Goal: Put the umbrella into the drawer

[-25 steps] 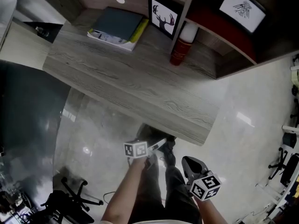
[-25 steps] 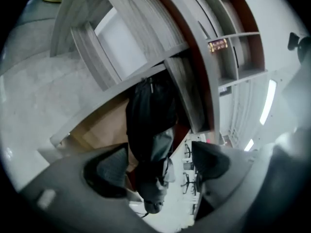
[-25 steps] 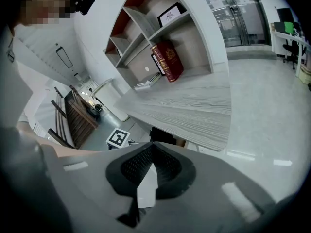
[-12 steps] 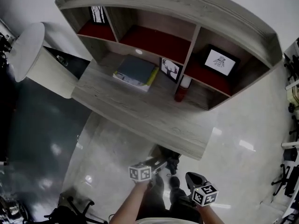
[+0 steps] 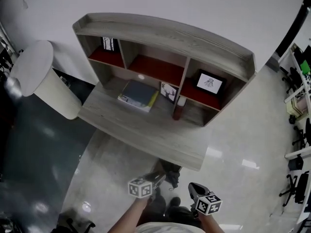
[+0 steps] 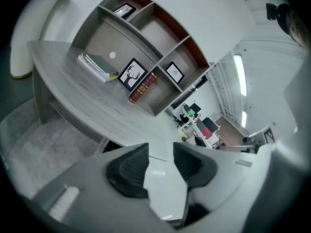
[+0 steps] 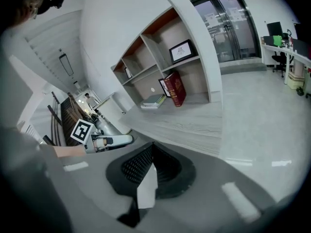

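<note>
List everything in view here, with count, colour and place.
desk with shelf unit: one, grey wood with red shelf floors, against the white wall
stack of books: one, grey and yellow-green, on the desktop
deer picture: one, black frame, right of the books
red book: one, upright beside the deer picture
small framed picture: one, left compartment
framed print: one, black frame, right compartment
round-topped stand: one, white, left of the desk
left gripper: grey, jaws closing, nothing between them
right gripper: grey, jaws together, empty
</note>
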The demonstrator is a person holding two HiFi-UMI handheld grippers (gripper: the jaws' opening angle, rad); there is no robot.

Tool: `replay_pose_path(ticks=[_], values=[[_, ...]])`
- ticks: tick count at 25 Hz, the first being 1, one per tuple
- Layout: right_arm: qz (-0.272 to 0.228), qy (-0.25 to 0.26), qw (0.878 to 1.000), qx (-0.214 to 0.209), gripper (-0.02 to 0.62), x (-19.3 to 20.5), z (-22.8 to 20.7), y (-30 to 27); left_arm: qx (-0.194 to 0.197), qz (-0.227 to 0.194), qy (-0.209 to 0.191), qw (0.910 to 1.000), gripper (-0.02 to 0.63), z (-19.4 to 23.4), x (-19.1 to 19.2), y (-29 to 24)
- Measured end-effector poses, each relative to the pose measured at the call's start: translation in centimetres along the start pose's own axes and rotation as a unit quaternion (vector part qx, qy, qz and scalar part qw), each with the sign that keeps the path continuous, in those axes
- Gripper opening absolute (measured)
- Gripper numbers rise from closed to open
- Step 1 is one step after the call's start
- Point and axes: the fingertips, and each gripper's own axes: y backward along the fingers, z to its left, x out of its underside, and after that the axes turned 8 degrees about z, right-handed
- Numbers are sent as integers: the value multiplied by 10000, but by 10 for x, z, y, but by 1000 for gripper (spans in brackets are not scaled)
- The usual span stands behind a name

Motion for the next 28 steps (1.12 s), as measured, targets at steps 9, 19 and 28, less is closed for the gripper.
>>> replay_pose_path(ticks=[9,19,28], values=[[-232,357,9991,6,5,20,5,61,-249,-411,-166,9987,97,-50,18,35],[-684,707,9951,-51,5,58,18,141,-699,-805,-711,9918,25,-129,59,81],[-906,869,9921,-29,5,106,21,198,-971,-855,-1154,9849,0,-177,112,129]])
